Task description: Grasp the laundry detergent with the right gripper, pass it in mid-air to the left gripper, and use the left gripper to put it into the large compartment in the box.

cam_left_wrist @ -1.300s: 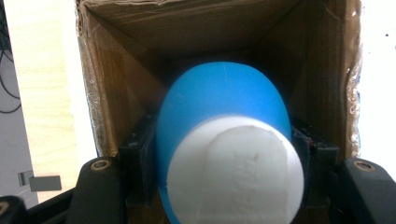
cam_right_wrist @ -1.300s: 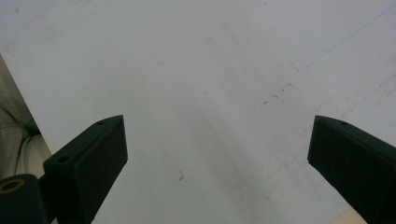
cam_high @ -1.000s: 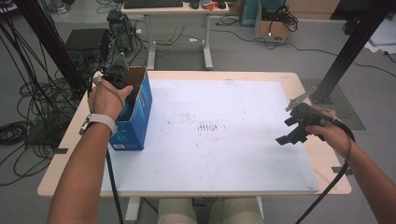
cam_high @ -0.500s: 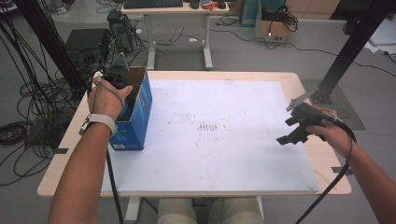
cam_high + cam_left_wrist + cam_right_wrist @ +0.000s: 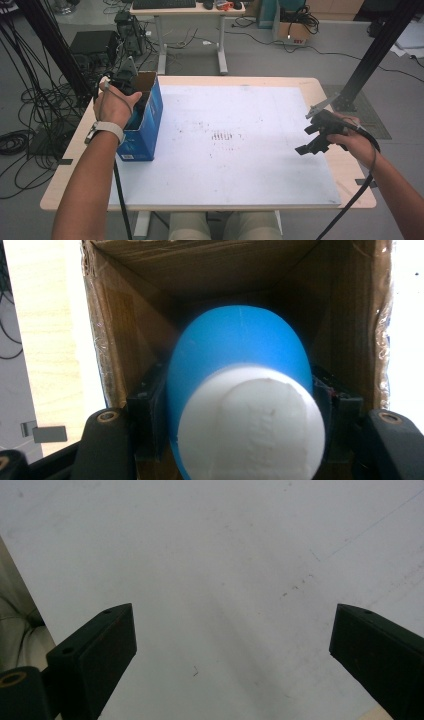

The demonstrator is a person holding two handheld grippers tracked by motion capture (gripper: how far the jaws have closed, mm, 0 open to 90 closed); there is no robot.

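Observation:
My left gripper (image 5: 140, 98) reaches down into an open-topped box (image 5: 146, 131), blue outside and brown cardboard inside (image 5: 150, 305), at the table's left edge. In the left gripper view its jaws are shut on a blue rounded object (image 5: 235, 355) with a white flat end (image 5: 250, 427) that faces the camera, inside the box. My right gripper (image 5: 307, 140) hovers over the right side of the white board (image 5: 240, 165). Its jaws (image 5: 232, 630) stand wide open with nothing between them.
The white board covers most of the wooden table (image 5: 330, 92). A black frame post (image 5: 372, 55) rises off the table's far right corner. Cables (image 5: 30, 100) lie on the floor to the left. A desk (image 5: 190, 10) stands behind.

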